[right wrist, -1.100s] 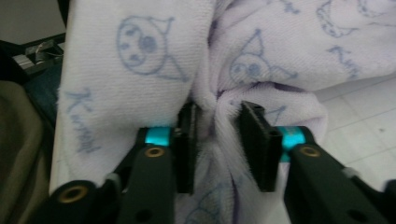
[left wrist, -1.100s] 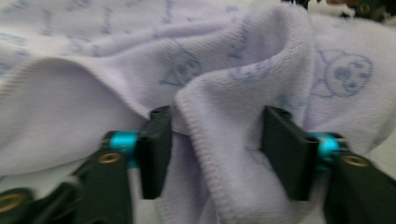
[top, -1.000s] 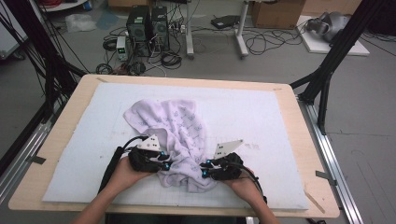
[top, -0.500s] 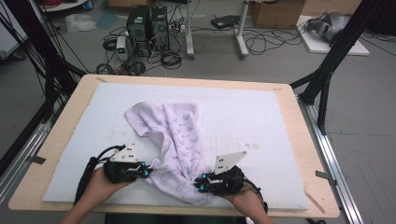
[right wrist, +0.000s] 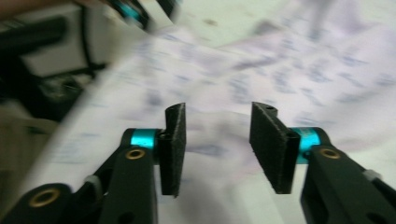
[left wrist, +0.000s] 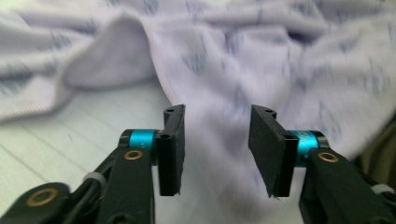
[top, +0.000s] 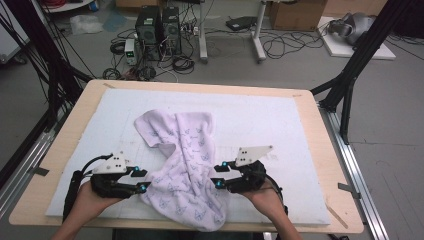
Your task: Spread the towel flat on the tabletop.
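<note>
Grey floor spreads behind the bench [top: 320, 130], littered with black cables [top: 280, 45], two computer towers [top: 159, 24] and a cardboard box [top: 295, 12], while black stand legs [top: 357, 60] angle in from both sides. On the wooden bench lies a white pad [top: 270, 120], and on that pad a pale lilac cloth [top: 187, 165] with small blue printed motifs is spread in rumpled folds, wider at its far end near the middle of the pad and running toward the near edge, where its lower hem hangs just over the bench edge. The left claw [top: 141, 180], held in the person's left hand [top: 92, 197], sits at the cloth's left border with its tips touching or just beside the fabric; the left gripper view shows its jaws standing apart, with the cloth [left wrist: 261, 70] lying beyond and between them and a bare strip of pad [left wrist: 70, 135] at the left. The right claw [top: 216, 176], held in the right hand [top: 262, 197], faces the cloth's right border; the right gripper view, which is blurred, shows its jaws likewise spread wide with nothing between them and the printed cloth [right wrist: 299, 70] past them. Each claw carries a grey three-cornered plate on top.
</note>
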{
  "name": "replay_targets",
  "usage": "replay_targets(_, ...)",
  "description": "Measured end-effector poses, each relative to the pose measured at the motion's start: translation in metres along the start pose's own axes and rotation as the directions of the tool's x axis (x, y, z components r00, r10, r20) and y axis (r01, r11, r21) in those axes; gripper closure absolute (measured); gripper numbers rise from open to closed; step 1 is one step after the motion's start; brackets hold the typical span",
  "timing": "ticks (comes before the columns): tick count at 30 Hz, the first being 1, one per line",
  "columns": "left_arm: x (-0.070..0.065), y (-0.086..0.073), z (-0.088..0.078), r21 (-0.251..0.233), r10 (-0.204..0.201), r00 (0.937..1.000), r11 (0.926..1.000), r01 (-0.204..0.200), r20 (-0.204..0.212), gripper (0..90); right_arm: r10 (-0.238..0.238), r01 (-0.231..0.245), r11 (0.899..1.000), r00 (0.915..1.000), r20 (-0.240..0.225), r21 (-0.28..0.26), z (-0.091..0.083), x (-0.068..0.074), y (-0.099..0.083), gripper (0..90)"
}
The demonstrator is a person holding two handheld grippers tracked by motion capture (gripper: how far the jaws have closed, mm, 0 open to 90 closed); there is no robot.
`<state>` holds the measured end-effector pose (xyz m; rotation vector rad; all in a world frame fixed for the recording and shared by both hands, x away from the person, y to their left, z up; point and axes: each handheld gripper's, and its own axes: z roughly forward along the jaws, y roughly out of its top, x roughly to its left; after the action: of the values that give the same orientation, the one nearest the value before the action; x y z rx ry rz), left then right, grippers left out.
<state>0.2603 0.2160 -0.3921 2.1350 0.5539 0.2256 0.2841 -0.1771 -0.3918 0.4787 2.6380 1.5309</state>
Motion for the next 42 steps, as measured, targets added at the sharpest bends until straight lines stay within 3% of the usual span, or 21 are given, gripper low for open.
replay_targets(1,0.002,0.005,0.002,-0.011,0.002,1.0000,0.9999,-0.002,0.002,55.0,-0.012,0.012,1.000,0.9994,0.032,0.018,0.004,-0.006,0.000,53.7)
replay_targets(5,0.011,0.021,0.021,-0.021,0.005,0.9998,0.9998,-0.005,0.018,52.3,0.005,-0.009,0.998,0.9983,0.059,0.059,0.028,-0.025,-0.003,52.7)
replay_targets(8,0.014,0.029,0.045,0.013,0.007,0.9992,0.9999,-0.007,0.040,52.4,-0.006,-0.001,0.993,0.9983,0.058,0.114,0.049,-0.035,-0.004,52.1)
replay_targets(11,0.017,0.030,0.069,0.056,0.006,0.9984,0.9984,-0.009,0.056,54.1,0.013,-0.022,0.987,0.9980,0.062,0.160,0.064,-0.044,-0.011,52.3)
replay_targets(12,0.018,0.029,0.077,0.075,0.010,0.9984,0.9971,-0.014,0.056,59.2,0.002,-0.013,0.978,0.9985,0.055,0.207,0.072,-0.045,-0.015,54.6)
replay_targets(14,0.020,0.025,0.091,0.128,0.004,0.9980,0.9918,-0.012,0.062,63.7,-0.017,0.004,0.980,0.9977,0.066,0.200,0.073,-0.044,-0.015,57.5)
replay_targets(17,0.020,0.020,0.102,0.161,0.006,0.9980,0.9868,-0.016,0.063,78.8,-0.031,0.018,0.979,0.9977,0.061,0.204,0.072,-0.044,-0.015,74.5)
replay_targets(19,0.019,0.021,0.101,0.160,0.005,0.9981,0.9869,-0.015,0.062,83.0,-0.022,0.013,0.980,0.9988,0.045,0.200,0.071,-0.046,-0.015,84.5)
replay_targets(21,0.019,0.021,0.098,0.165,0.010,0.9982,0.9860,-0.020,0.060,84.7,-0.029,0.021,0.979,0.9989,0.037,0.202,0.070,-0.044,-0.015,86.7)
replay_targets(25,0.018,0.018,0.086,0.137,0.008,0.9987,0.9904,-0.015,0.050,84.9,-0.037,0.030,0.983,0.9987,0.036,0.180,0.058,-0.040,-0.013,87.4)
replay_targets(27,0.018,0.014,0.077,0.117,-0.010,0.9991,0.9931,0.005,0.040,84.9,-0.037,0.029,0.989,0.9980,0.050,0.148,0.038,-0.034,-0.013,87.6)
replay_targets(28,0.018,0.011,0.073,0.105,-0.019,0.9991,0.9943,0.015,0.038,84.9,-0.037,0.029,0.989,0.9980,0.050,0.148,0.038,-0.034,-0.013,87.6)
replay_targets(33,0.015,0.002,0.050,0.078,-0.034,0.9993,0.9964,0.033,0.014,84.9,-0.021,0.014,0.995,0.9971,0.073,0.101,0.003,-0.023,-0.018,87.6)
replay_targets(37,0.010,-0.004,0.034,0.069,-0.031,0.9995,0.9972,0.031,-0.001,85.0,-0.022,0.016,0.996,0.9969,0.076,0.091,-0.015,-0.010,-0.026,87.7)
replay_targets(42,0.003,-0.015,0.017,0.075,-0.032,0.9994,0.9966,0.033,-0.013,85.1,-0.014,0.005,0.993,0.9971,0.075,0.120,-0.027,0.004,-0.039,87.6)
